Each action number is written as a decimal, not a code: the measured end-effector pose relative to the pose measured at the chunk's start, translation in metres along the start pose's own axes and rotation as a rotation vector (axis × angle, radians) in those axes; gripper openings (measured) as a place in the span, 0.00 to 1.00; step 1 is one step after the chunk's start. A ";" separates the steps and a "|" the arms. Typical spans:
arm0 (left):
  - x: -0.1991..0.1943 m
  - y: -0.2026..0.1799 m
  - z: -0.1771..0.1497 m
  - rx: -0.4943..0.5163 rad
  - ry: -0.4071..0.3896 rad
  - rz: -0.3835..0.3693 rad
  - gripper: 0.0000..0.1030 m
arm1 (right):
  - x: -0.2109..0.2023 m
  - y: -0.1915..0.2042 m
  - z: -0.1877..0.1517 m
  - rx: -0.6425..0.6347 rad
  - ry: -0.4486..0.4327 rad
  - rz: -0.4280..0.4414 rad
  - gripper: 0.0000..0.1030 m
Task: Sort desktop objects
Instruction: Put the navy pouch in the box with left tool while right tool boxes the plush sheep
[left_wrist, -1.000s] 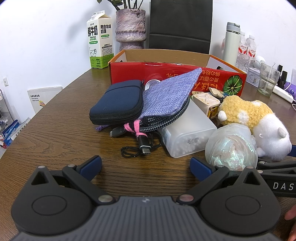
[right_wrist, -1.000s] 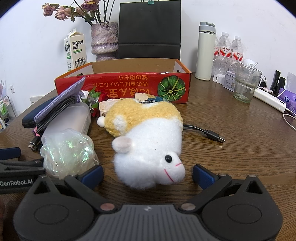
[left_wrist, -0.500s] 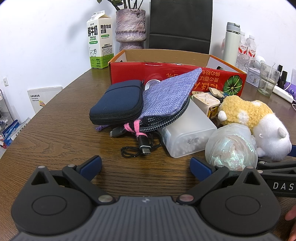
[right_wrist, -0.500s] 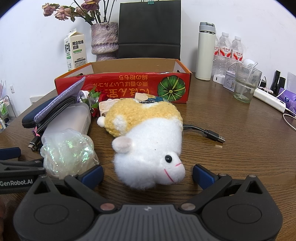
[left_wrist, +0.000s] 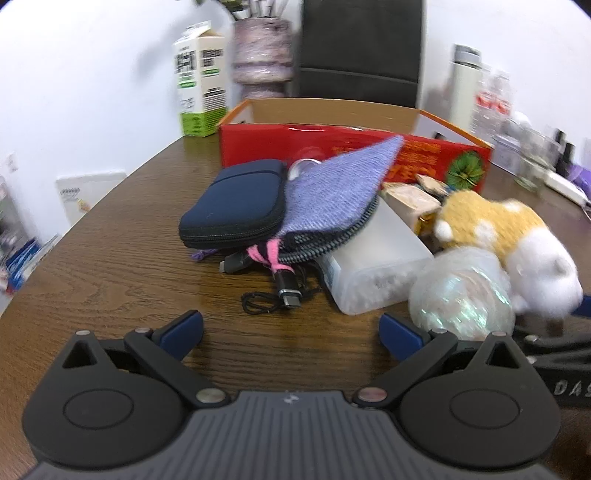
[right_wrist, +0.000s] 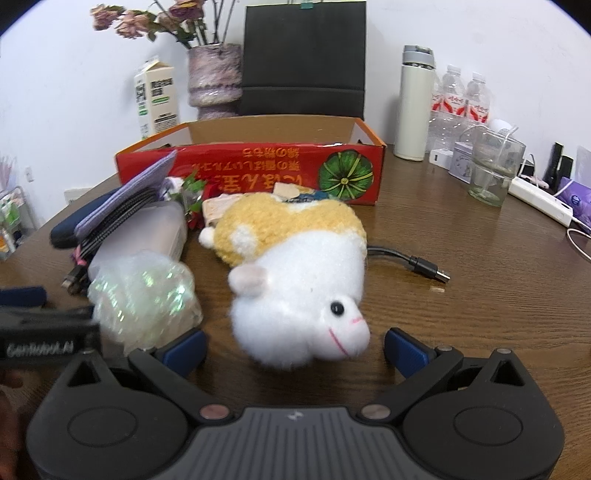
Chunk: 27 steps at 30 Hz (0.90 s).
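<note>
Brown wood grain covers the bench (left_wrist: 110, 266), and we see it from two cameras, one on each hand-held gripper. Our left gripper (left_wrist: 291, 328) hangs low over the near edge with its blue-tipped fingers (left_wrist: 183, 326) spread wide apart and holding nothing. Our right gripper (right_wrist: 295, 347) is just to its right, fingers (right_wrist: 404, 350) likewise wide open and empty, with the snout of a plush toy (right_wrist: 295, 277) lying between them.

The plush toy, white at the near end and yellow at the far end, lies on its side on the bench. Just left of it sits a crinkled iridescent bundle (right_wrist: 144, 295), touching a frosted plastic box (left_wrist: 369, 273). A purple woven pouch (left_wrist: 332, 195) leans across the top of that box and against a navy zip case (left_wrist: 236, 203) on its left. Below the pouch, a dark cable with a pink tie (left_wrist: 273, 258) trails onto the wood. A second black USB cable (right_wrist: 413, 262) lies right of the toy.

Beyond the pile stands an open red cardboard box (right_wrist: 258, 170). Further off are a milk carton (right_wrist: 157, 99), a vase of dried flowers (right_wrist: 214, 77), a black chair back (right_wrist: 303, 59), a white flask (right_wrist: 415, 107), water bottles (right_wrist: 461, 99) and a glass (right_wrist: 495, 166). The left view is blurred.
</note>
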<state>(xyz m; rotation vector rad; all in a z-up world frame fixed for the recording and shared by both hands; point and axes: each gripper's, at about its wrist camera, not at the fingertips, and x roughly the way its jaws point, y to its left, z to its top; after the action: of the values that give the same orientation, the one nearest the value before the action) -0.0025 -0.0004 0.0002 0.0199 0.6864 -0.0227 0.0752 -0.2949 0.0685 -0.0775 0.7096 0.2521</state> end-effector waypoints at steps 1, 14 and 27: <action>-0.005 0.001 -0.003 0.023 0.005 -0.030 1.00 | -0.004 -0.002 -0.001 -0.002 0.014 0.002 1.00; 0.021 0.071 0.087 -0.154 -0.036 -0.069 0.98 | -0.010 -0.028 0.039 0.001 -0.044 0.048 0.88; 0.063 0.090 0.094 -0.323 0.096 -0.211 0.65 | -0.033 -0.044 0.055 0.044 -0.069 0.138 0.49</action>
<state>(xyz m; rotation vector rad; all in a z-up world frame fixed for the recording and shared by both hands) 0.1081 0.0859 0.0342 -0.3642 0.7790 -0.1141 0.0970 -0.3356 0.1313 0.0219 0.6519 0.3700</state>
